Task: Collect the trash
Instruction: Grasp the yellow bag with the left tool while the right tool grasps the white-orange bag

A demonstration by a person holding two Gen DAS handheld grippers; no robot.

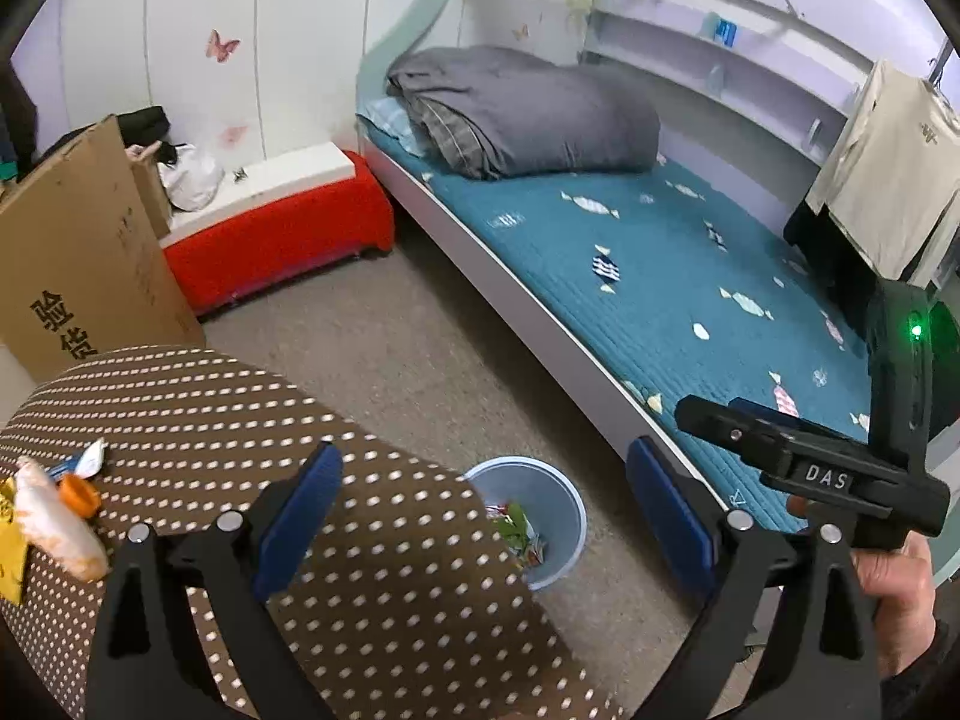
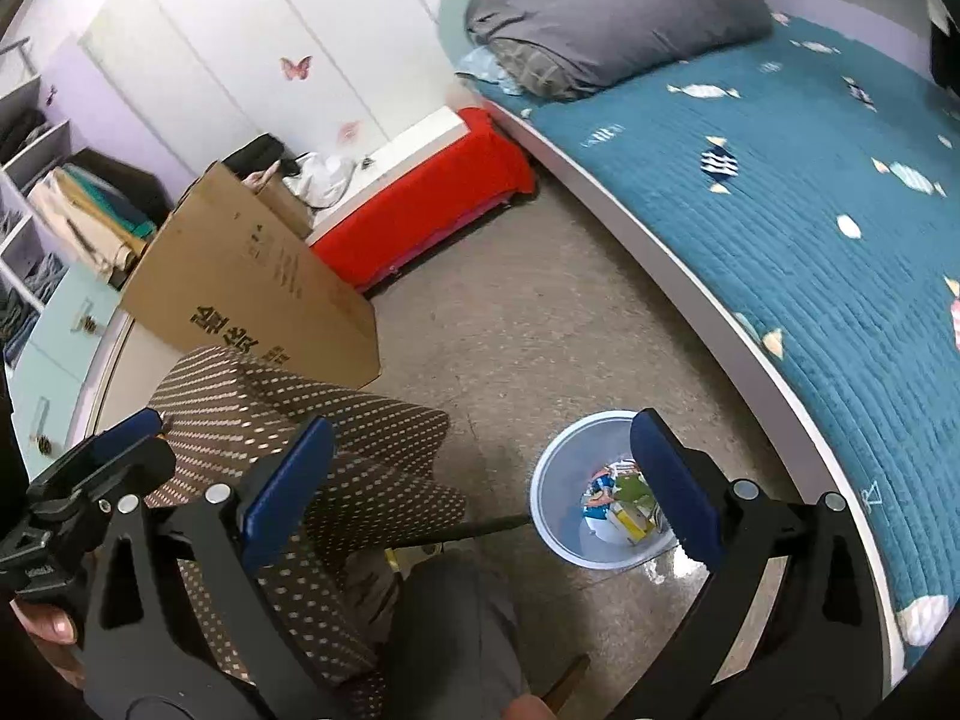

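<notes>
My left gripper (image 1: 486, 516) is open with nothing between its blue pads, above the edge of a table draped in a brown dotted cloth (image 1: 360, 540). Below it on the floor stands a pale blue bin (image 1: 567, 498) holding colourful wrappers (image 1: 519, 531). At the table's left lie a white-and-orange wrapper (image 1: 57, 525), an orange cap (image 1: 81, 495), a blue-and-white packet (image 1: 84, 462) and yellow paper (image 1: 9, 558). My right gripper (image 2: 480, 489) is open and empty, above the floor beside the same bin (image 2: 558, 480) with wrappers (image 2: 624, 504) inside.
A bed with a teal quilt (image 1: 630, 276) and a grey duvet (image 1: 528, 114) runs along the right. A red bench (image 1: 282, 240) and a cardboard box (image 1: 78, 252) stand at the back left. A hand (image 1: 894, 588) holds the right tool. A person's knee (image 2: 456, 624) is below.
</notes>
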